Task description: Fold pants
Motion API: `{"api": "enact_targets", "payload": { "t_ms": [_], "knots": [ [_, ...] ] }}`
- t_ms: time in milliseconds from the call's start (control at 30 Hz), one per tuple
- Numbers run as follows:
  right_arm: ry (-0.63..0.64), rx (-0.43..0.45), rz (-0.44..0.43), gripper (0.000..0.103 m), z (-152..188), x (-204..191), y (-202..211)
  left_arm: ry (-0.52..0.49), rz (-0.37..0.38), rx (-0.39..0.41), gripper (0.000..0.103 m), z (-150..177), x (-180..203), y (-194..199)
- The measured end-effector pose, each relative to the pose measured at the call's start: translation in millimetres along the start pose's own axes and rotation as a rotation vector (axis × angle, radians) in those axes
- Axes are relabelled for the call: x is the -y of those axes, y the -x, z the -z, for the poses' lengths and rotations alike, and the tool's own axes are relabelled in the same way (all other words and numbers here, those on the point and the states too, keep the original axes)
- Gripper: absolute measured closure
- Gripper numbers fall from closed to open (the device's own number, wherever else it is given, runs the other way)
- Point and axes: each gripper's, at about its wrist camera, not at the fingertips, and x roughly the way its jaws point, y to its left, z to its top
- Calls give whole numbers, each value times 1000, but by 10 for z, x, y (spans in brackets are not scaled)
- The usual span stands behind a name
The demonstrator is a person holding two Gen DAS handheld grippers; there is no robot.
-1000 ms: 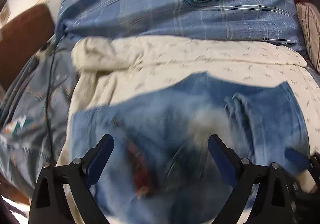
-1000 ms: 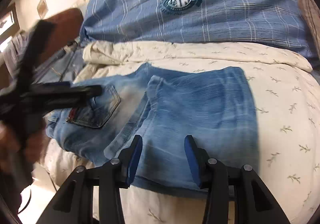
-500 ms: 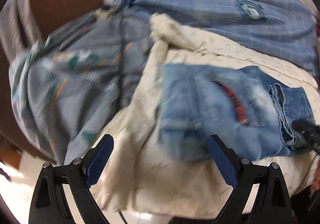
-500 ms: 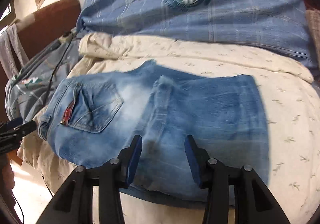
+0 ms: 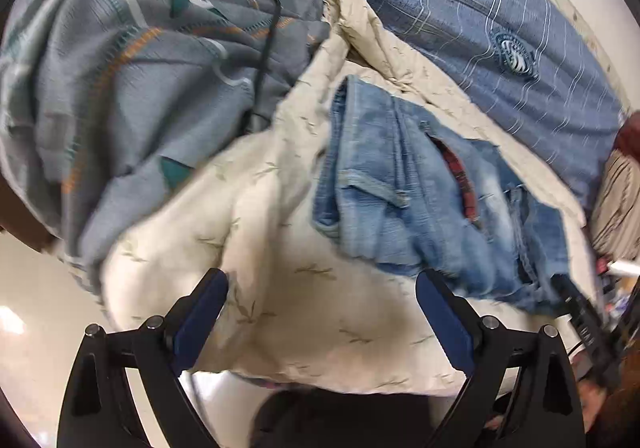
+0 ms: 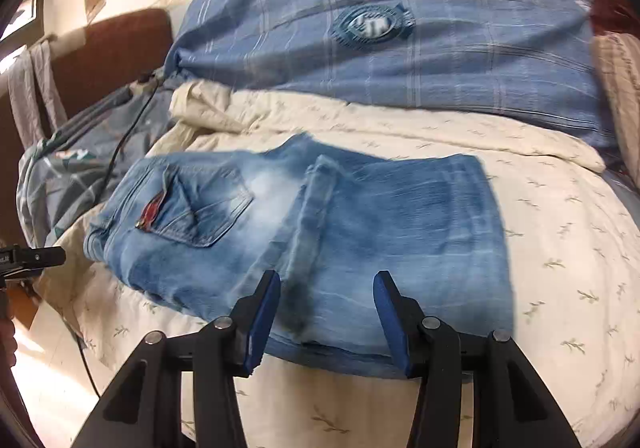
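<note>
Light blue jeans (image 6: 360,232) lie folded in half on the cream bedspread (image 6: 560,248), back pocket and red tag to the left. My right gripper (image 6: 326,308) hovers over their near edge, open, with nothing pinched between its blue pads. In the left wrist view the jeans (image 5: 420,200) lie ahead and to the right. My left gripper (image 5: 322,300) stands wide open over the cream bedspread (image 5: 280,268) near the bed's corner, off the jeans. Its tip also shows at the right wrist view's left edge as the left gripper (image 6: 32,258).
A blue plaid pillow (image 6: 380,28) lies along the far side. A grey patterned blanket (image 5: 120,88) with a black cable (image 5: 268,36) over it is bunched to the left of the jeans. A brown headboard (image 6: 120,48) stands behind. Pale floor (image 5: 32,348) lies below the bed corner.
My left gripper swung left off the jeans and rolled, ending over the bed's corner. My right gripper stayed over the jeans' near edge, and its jaws widened slightly.
</note>
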Motion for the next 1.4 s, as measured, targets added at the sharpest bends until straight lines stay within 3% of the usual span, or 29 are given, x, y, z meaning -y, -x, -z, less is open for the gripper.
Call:
{"api": "enact_targets", "payload": {
  "t_ms": [267,333,467,533,667,733,833,1033,1167,1333,1400],
  "knots": [
    [-46,-14,-9,51,165,159,-57,66,48,-55,11,-190,201,-391],
    [-30,16,-27,51,133,133,7,85,6,-90,20,-223,235,-491],
    [-42,43,-37,51,96,168,79,62,-39,-100,25,-270,338,-539],
    [-59,49,-42,51,82,205,94,74,-59,-107,39,-260,366,-471],
    [-85,77,-51,51,70,279,151,66,-49,-92,39,-233,440,-371],
    [-101,85,-54,51,64,311,163,77,-43,-121,39,-244,414,-464],
    [-119,82,-68,51,60,345,158,173,-13,-167,38,-272,294,-650],
    [-115,85,-65,51,65,358,166,293,25,-150,34,-328,179,-700],
    [-131,80,-68,51,61,378,145,313,26,-136,35,-378,186,-733],
    [-120,80,-63,51,62,349,134,291,22,-90,56,-377,242,-660],
    [-118,72,-64,51,61,340,112,280,22,-79,59,-379,248,-609]
  ]
}}
